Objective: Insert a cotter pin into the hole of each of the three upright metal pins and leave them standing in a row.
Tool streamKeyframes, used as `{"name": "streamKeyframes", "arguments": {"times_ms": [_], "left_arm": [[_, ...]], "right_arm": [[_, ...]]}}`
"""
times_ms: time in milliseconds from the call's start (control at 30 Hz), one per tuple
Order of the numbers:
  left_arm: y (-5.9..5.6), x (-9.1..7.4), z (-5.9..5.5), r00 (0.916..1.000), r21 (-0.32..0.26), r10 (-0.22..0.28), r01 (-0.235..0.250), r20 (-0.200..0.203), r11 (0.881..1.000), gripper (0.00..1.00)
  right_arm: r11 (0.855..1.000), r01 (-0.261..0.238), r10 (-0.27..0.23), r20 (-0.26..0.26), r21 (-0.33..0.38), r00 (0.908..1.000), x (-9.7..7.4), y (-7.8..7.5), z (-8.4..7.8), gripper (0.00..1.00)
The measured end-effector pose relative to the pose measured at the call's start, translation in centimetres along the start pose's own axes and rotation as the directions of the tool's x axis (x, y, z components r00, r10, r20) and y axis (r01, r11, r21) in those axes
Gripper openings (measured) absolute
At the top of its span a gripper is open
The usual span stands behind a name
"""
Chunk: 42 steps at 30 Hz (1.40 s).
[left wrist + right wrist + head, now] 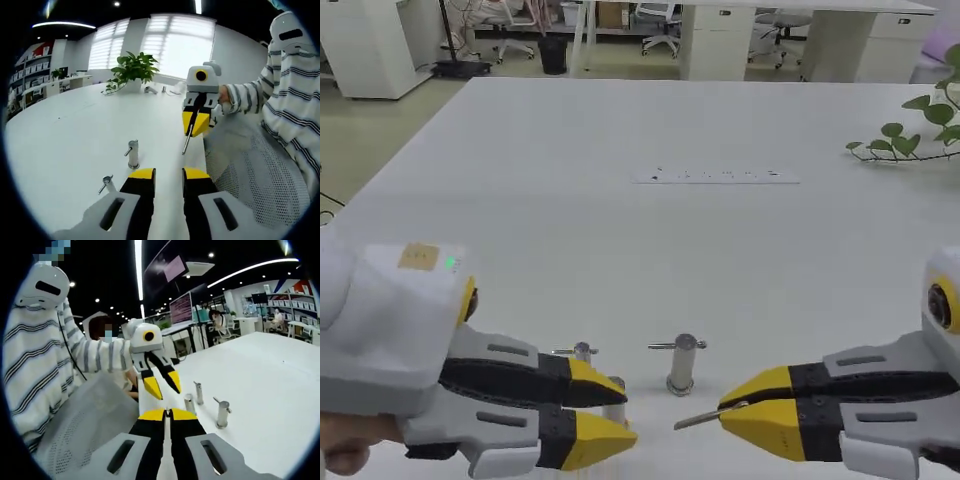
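Yellow jaw tips mark the left gripper (628, 412), which enters the head view from the lower left, lying nearly level and pointing right, with a hand (345, 442) behind it at the bottom left corner. Its jaws stand moderately apart, one above the other in the frame. The near metal pin (615, 404) stands upright just at the tips, and I cannot tell whether either jaw touches it.

Just above the upper jaw stands the left metal pin (582, 352), with a cross pin through its head. Further right, in the bottom centre and apart from both grippers, the right metal pin (681, 368) also stands upright with a cross pin through it.

The right gripper (725, 412) comes in from the lower right, level and pointing left. Its jaws are pressed together on a loose cotter pin (698, 418). The pin's free end points left towards the near metal pin, with a small gap between them.

The white table (640, 230) runs bare above the pins up to its far edge at the top of the frame. Its left edge slants down to the left. A pale strip (720, 177) lies on the table at upper centre, and plant leaves (920, 130) reach in at the upper right.
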<state>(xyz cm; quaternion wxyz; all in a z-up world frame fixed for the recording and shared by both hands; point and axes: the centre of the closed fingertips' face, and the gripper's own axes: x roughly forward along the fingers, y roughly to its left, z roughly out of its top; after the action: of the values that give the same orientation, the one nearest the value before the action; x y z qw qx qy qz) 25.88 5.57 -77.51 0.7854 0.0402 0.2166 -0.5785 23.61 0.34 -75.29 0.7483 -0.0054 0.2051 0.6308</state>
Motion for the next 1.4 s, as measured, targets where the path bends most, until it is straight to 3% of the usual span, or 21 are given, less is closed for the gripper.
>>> {"name": "streamKeyframes", "arguments": {"times_ms": [67,333,500,700,1033,1167,1400], "left_arm": [[0.9,-0.1,-0.3,0.999,-0.032,0.041,-0.04,0.016,0.999,0.23],[2.7,0.6,-2.7,0.9918,-0.048,0.127,-0.127,-0.016,0.991,0.27],[2.4,1.4,-3.4,0.9937,-0.067,0.108,-0.11,-0.03,0.992,0.27],[2.9,2.0,-4.0,0.9939,-0.091,0.102,-0.105,-0.043,0.99,0.26],[3.4,2.6,-4.5,0.9918,-0.084,0.11,-0.116,-0.064,0.99,0.21],[4.1,2.6,-4.7,0.9874,-0.076,0.14,-0.146,-0.073,0.986,0.14],[4.0,2.6,-4.7,0.9894,-0.074,0.128,-0.133,-0.068,0.988,0.13]], "right_arm": [[1.0,0.016,-0.016,0.011,-0.004,0.9998,0.3,-0.5,0.1,0.04],[0.998,0.064,-0.065,0.047,0.019,0.9968,1.7,-2.3,-0.2,0.04],[0.997,0.071,-0.073,0.061,0.036,0.9955,2.4,-3.0,-0.3,0.04],[0.996,0.069,-0.073,0.064,0.057,0.9953,3.2,-3.4,-0.8,0.04],[0.995,0.065,-0.07,0.067,0.074,0.9953,3.9,-3.8,-1.0,0.04],[0.994,0.065,-0.071,0.07,0.089,0.995,4.2,-4.1,-1.1,0.04],[0.992,0.061,-0.07,0.078,0.109,0.9945,4.4,-4.5,-1.3,0.04]]}}
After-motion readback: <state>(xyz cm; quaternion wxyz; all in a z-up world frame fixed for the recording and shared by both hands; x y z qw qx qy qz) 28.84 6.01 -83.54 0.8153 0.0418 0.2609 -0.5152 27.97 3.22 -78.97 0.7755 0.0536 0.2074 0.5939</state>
